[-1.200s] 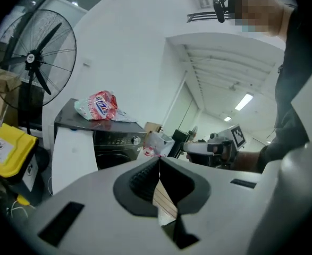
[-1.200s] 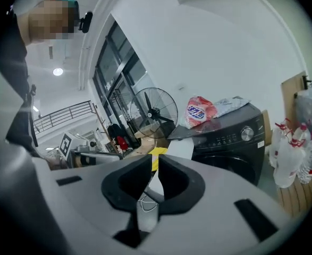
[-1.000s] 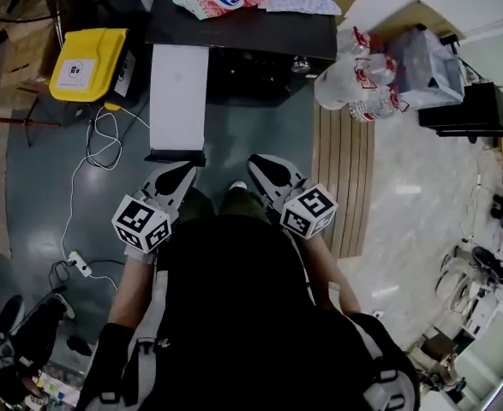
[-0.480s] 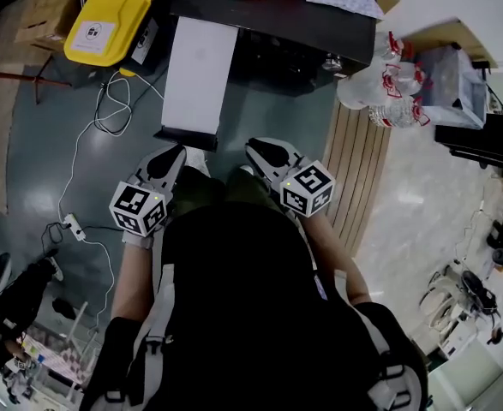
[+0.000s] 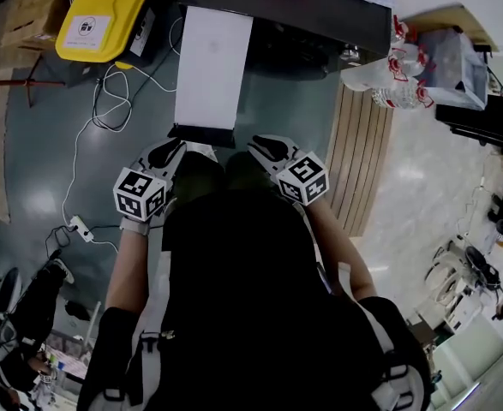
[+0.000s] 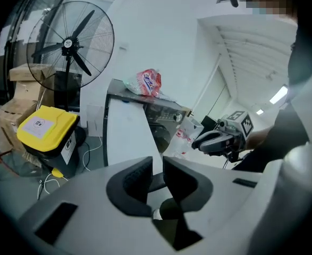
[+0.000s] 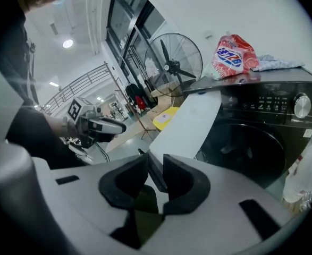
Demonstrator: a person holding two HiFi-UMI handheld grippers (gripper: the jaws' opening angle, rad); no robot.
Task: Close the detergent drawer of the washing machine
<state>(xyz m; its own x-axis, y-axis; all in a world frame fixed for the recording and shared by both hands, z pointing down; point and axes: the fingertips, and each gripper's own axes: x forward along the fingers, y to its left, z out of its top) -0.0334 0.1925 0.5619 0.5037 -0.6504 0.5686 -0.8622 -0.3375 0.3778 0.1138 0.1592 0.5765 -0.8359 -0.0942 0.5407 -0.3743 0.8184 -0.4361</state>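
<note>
A long white detergent drawer [image 5: 210, 62] stands pulled far out of the dark washing machine [image 5: 294, 11], its dark front end [image 5: 201, 134] nearest me. My left gripper [image 5: 167, 153] is just left of that front end, and its jaws are opening with a narrow gap and nothing between them [image 6: 157, 169]. The right gripper [image 5: 266, 146] is to the right of the front end; its jaws are opening too and are empty [image 7: 156, 173]. Neither gripper touches the drawer [image 7: 190, 122]. Each gripper view shows the other gripper.
A yellow-lidded bin [image 5: 101, 11] and a standing fan [image 6: 70, 47] are to the left. White cables with a power strip [image 5: 78, 227] lie on the floor. A pack of water bottles [image 5: 380, 75] and a wooden pallet [image 5: 354, 161] are to the right. A detergent bag [image 7: 233, 54] lies on the machine.
Both grippers have sunk and come closer to the drawer's front end, which now lies between their tips in the head view.
</note>
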